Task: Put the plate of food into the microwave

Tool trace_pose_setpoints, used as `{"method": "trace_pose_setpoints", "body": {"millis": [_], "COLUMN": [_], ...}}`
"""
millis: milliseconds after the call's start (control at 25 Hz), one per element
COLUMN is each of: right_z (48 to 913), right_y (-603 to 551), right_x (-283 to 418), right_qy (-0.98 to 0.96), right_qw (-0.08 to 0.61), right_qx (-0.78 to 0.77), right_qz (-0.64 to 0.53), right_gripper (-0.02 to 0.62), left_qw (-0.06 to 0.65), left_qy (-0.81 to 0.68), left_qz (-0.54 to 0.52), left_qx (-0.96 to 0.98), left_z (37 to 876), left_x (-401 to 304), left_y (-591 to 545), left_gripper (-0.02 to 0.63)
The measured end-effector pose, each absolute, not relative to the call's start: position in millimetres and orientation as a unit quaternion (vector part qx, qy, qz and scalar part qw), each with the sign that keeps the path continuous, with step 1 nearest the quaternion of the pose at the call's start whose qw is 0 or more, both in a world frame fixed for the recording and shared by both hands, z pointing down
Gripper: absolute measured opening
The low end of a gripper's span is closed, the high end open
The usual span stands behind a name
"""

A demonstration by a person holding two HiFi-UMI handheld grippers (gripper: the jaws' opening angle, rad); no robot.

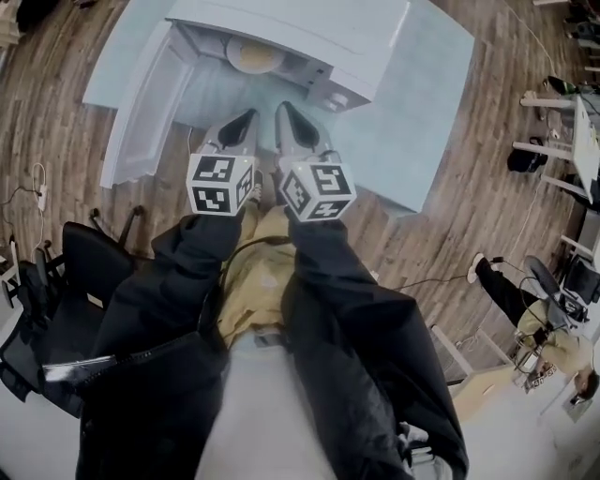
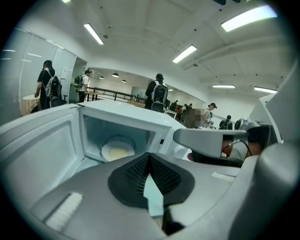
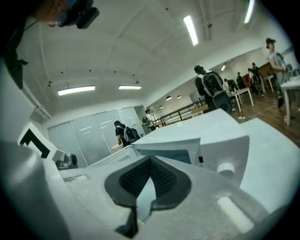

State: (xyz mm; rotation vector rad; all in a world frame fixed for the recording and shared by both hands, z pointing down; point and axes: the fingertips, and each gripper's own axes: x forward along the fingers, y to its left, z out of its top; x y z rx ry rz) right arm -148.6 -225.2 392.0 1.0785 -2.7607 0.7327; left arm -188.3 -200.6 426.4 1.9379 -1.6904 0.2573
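I am holding my left tongs point(image 1: 246, 120) and right tongs point(image 1: 286, 114) side by side, both pressed together and empty, facing the open microwave point(image 1: 300, 23). The plate of food point(image 1: 255, 56) is sitting inside it, on a pale table point(image 1: 422, 112) over wooden floor point(image 1: 487, 197).

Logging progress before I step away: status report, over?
Left claw shut, empty; right claw shut, empty. Plate of food inside microwave. Door open, nothing blocking.

Grey left gripper point(image 1: 246, 120) and grey right gripper point(image 1: 284, 111) point forward side by side on black-sleeved arms point(image 1: 178, 272), both jaws pressed together, empty
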Motion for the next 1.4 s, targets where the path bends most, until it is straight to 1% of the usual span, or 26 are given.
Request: {"method": "trace_pose_setpoints", "body": {"millis": [320, 800, 1120, 1400], "right_z": [341, 281, 246, 239], "right_y": [-234, -250, -269, -277], "right_x": [-120, -94, -69, -53], "right_qy": [-0.908, -0.912, -0.896, -0.881], "right_qw": [0.040, 0.017, -0.005, -0.003], "right_qx": [0.387, 0.404, 0.443, 0.473], "right_qz": [0.153, 0.068, 0.025, 0.015], "right_gripper": [-0.005, -0.005, -0.006, -0.006], "left_qw": [0.215, 0.129, 0.072, 0.036], "left_qy": [-0.610, -0.604, -0.596, -0.600], "left_qz": [0.076, 0.054, 0.046, 0.053], "left_qx": [0.759, 0.784, 0.798, 0.797], "left_z": [370, 304, 270, 253], "left_x": [-160, -143, -117, -114], "left_y": [-220, -254, -271, -279], "left_gripper": [-0.005, -0.005, -0.005, -0.003]}}
